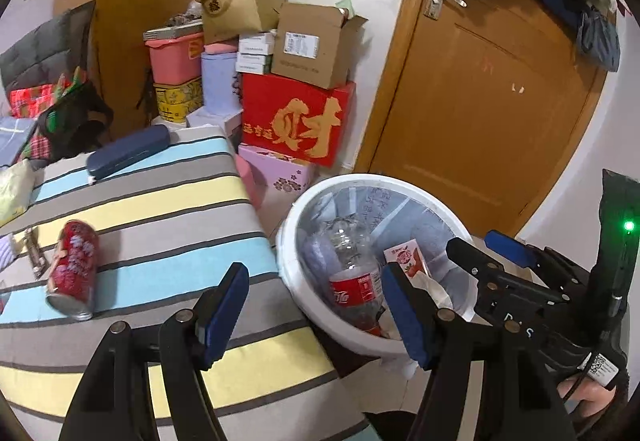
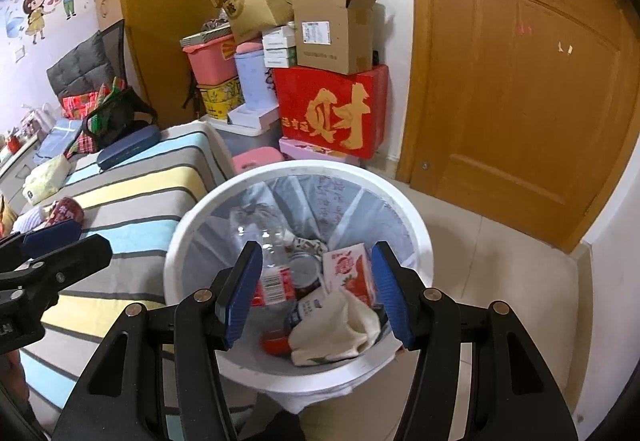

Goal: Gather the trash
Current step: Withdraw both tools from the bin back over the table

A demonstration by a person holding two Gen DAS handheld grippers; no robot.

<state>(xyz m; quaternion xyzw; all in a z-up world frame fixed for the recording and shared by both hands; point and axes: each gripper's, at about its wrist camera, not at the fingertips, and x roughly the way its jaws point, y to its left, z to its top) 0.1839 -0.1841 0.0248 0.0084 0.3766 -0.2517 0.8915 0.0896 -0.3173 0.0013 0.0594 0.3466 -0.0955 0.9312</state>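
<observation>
Round white plastic bin (image 2: 416,241), metal can (image 1: 74,269) on striped bedsheet (image 1: 168,209)

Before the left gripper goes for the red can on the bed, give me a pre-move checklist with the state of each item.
1. Left gripper open and empty: ok, nothing sits between its blue pads.
2. Right gripper open and empty: ok, it hangs over the white bin with nothing held.
3. Red can reachable: ok, it lies on its side on the striped bedspread, nothing on top of it.
4. Clear space around the can: not ok, a small metal item lies close beside it.
5. Room left in the bin: ok, the cola bottle and strawberry carton sit well below the rim.
</observation>
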